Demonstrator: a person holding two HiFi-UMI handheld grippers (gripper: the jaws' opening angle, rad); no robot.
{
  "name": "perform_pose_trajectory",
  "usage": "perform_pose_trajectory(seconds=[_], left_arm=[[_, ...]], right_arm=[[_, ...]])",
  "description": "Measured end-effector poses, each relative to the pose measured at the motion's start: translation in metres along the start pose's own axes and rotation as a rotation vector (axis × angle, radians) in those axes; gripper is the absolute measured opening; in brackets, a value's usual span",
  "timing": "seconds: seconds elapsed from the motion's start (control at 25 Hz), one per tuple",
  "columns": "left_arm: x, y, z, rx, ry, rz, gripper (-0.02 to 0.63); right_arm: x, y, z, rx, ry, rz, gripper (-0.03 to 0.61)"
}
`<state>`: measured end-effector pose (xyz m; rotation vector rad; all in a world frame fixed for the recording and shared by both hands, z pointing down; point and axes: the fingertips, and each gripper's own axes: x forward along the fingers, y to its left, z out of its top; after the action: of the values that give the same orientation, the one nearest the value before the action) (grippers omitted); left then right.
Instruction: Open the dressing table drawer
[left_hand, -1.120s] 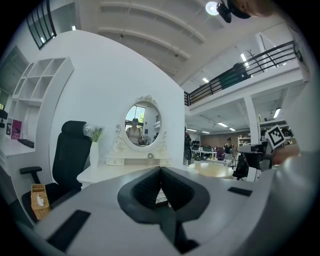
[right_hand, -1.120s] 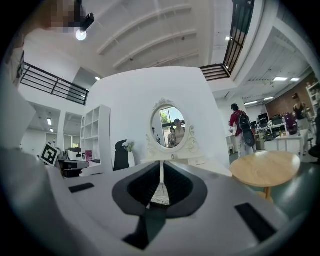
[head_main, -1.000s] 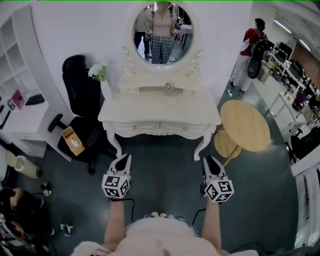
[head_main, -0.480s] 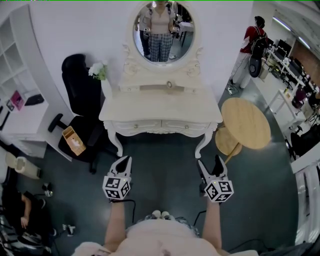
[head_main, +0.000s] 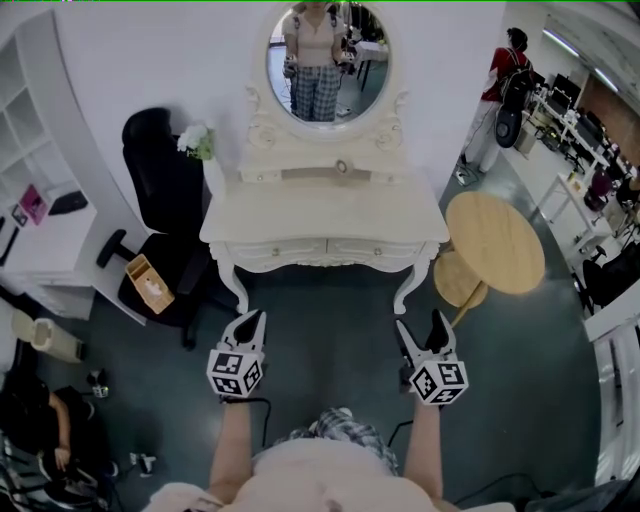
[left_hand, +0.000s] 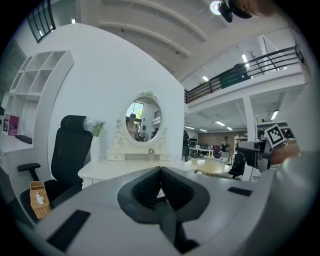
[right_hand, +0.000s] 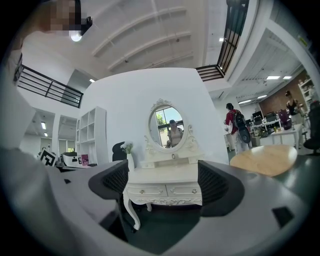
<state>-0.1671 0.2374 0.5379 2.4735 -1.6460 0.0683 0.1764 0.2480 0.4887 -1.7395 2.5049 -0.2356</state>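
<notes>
The cream dressing table (head_main: 322, 215) with an oval mirror (head_main: 326, 62) stands ahead of me against the white wall. Its two front drawers (right_hand: 165, 190), each with a small knob, are closed. Both grippers hover over the dark floor, well short of the table and touching nothing. My left gripper (head_main: 247, 322) is shut with nothing in it; in the left gripper view its jaws (left_hand: 160, 172) meet in front of the tabletop. My right gripper (head_main: 420, 328) has just been opening and stands wide open, and in its own view it (right_hand: 165, 182) frames the drawers from a distance with nothing between the jaws.
A black office chair (head_main: 160, 190) with a tissue box (head_main: 148, 283) on its seat stands left of the table. A round wooden table (head_main: 495, 245) and a stool (head_main: 458, 280) stand to the right. White shelving (head_main: 40, 220) lines the left wall. A person in red (head_main: 505, 80) stands at the far right.
The right gripper's jaws have gone from shut to wide open. The left gripper stays shut, and both hands stay in place.
</notes>
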Motion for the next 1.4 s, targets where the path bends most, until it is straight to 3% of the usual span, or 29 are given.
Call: perform_pose_trajectory(seconds=[0.68,1.4], left_arm=[[0.079,0.035,0.02,0.011,-0.027,0.008,0.026],[0.287,0.122,0.067,-0.001,-0.004,0.073,0.026]], right_arm=[[0.086,-0.029,0.012,-0.009,-0.022,0.007,0.43],[0.333,-0.112,0.046,-0.002,0.007,0.072,0.43]])
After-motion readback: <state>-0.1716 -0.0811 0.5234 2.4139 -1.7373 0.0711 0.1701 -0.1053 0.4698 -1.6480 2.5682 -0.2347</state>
